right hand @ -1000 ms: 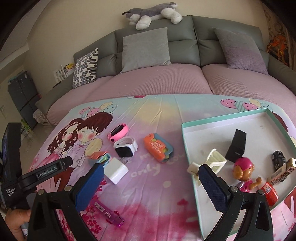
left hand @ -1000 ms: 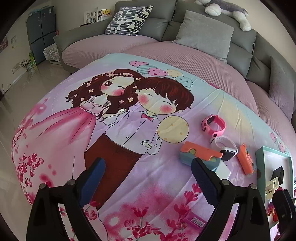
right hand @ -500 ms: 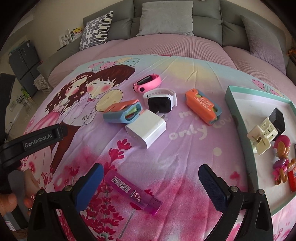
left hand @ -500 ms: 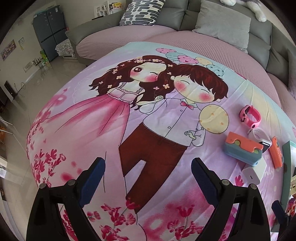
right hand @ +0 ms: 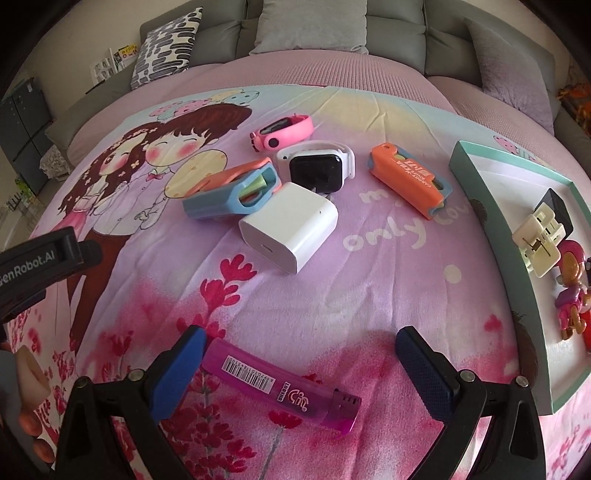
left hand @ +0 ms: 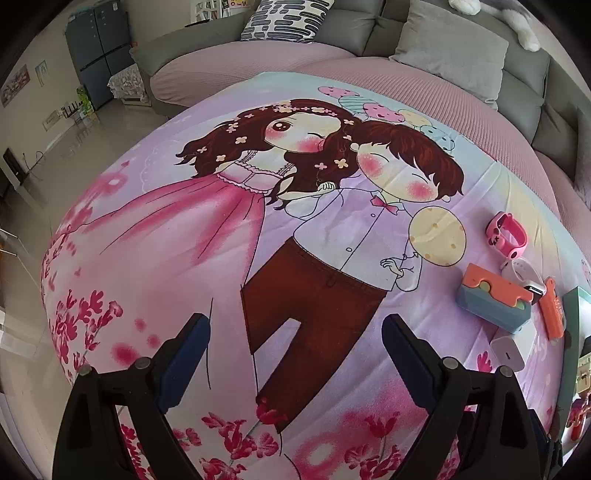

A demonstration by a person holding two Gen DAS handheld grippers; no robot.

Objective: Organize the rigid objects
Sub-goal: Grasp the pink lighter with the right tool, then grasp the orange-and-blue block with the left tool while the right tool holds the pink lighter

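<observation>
My right gripper (right hand: 301, 341) stands open just above a purple lighter (right hand: 284, 387) that lies between its blue pads without touching them. Beyond it on the cartoon-print cloth lie a white charger (right hand: 290, 230), a blue-and-orange case (right hand: 231, 194), a white smartwatch (right hand: 317, 168), a pink watch (right hand: 282, 131) and an orange case (right hand: 408, 181). A teal-rimmed white tray (right hand: 480, 177) at the right holds a cream clip, a black block and a small toy figure. My left gripper (left hand: 295, 328) is open over bare cloth, nothing between its fingers; the same items (left hand: 495, 302) sit to its right.
A grey sofa with pillows (right hand: 310, 26) and a pink cover runs behind the cloth. The left gripper's body (right hand: 40, 262) and a hand (right hand: 29, 376) show at the left edge of the right wrist view. Floor (left hand: 37, 184) drops off left of the cloth.
Both grippers have dropped lower and tilted down toward the cloth. The right one has closed in on the purple lighter, which now lies between its pads. Both stayed open.
</observation>
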